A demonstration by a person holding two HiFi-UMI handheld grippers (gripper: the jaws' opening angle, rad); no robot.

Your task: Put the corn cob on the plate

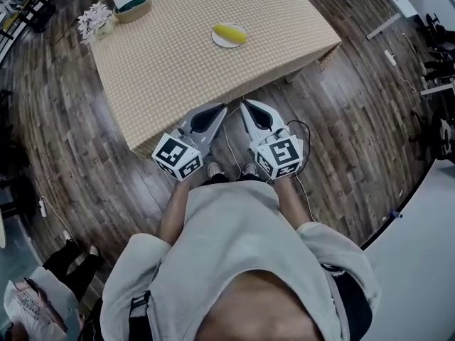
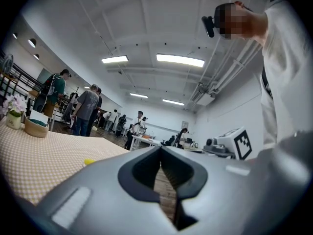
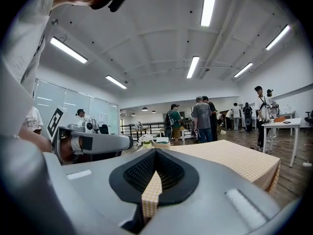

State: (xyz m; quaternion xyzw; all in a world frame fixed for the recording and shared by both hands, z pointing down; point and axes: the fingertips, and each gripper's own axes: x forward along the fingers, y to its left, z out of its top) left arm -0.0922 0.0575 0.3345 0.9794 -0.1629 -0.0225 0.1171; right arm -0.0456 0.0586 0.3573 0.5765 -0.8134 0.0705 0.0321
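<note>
Corn cob: I see the corn cob [image 1: 230, 33] lying on the white plate [image 1: 222, 43]. One end of it reaches over the plate's rim.

Plate: it stands on the checkered table [image 1: 178, 69].

Left gripper: the left gripper [image 1: 221, 109] is well apart from the plate, out past the table edge and close to my body. Its jaws are clenched together with nothing between them.

Right gripper: the right gripper [image 1: 244, 104] is just beside the left one and equally far from the plate. Its jaws are also pressed together and empty.

Task progress: I judge that the placing is done, because the cob rests on the plate and no gripper touches it. Nothing seems left to do with the cob.

Other things: a basket [image 1: 132, 6] and a small bunch of flowers [image 1: 94, 21] are far from the plate, at the table's far left corner.

Hard to see: the cob is small in the head view, so I cannot tell how steady it lies. The left gripper view gives only a tiny yellow spot, and the plate is not readable there. The right gripper view shows neither cob nor plate.
</note>
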